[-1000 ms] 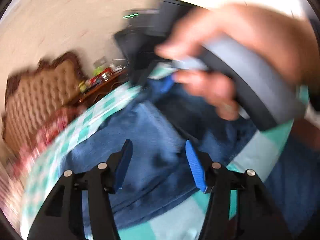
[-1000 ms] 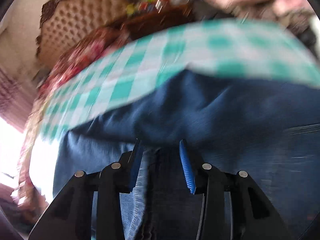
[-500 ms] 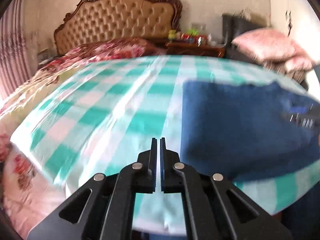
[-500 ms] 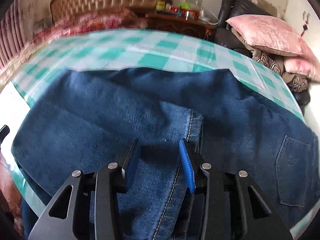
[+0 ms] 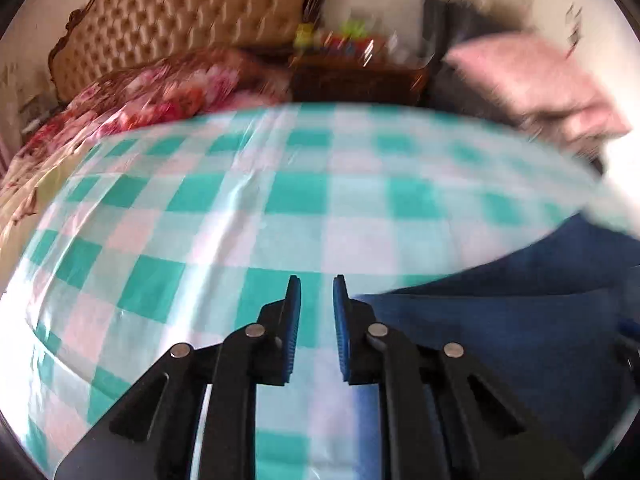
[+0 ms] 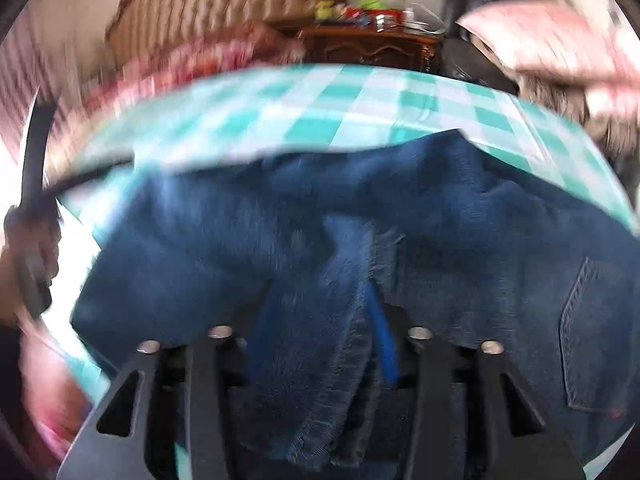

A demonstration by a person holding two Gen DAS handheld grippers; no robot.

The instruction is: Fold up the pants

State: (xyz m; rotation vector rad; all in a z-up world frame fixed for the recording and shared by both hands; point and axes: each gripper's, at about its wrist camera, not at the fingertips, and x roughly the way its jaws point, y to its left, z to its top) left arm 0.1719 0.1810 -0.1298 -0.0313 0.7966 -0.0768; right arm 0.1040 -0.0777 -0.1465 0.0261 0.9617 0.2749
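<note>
Lying on the teal-and-white checked bedsheet (image 5: pixel 248 200), the blue jeans (image 6: pixel 460 208) run their long axis across the right wrist view, a back pocket (image 6: pixel 596 332) at the right end. The right tool (image 6: pixel 320 320) has a frayed leg hem between its fingers, clamped on the denim. The left tool (image 5: pixel 316 312) hangs over bare sheet, fingers slightly apart and empty, the jeans' edge just beside it.
</note>
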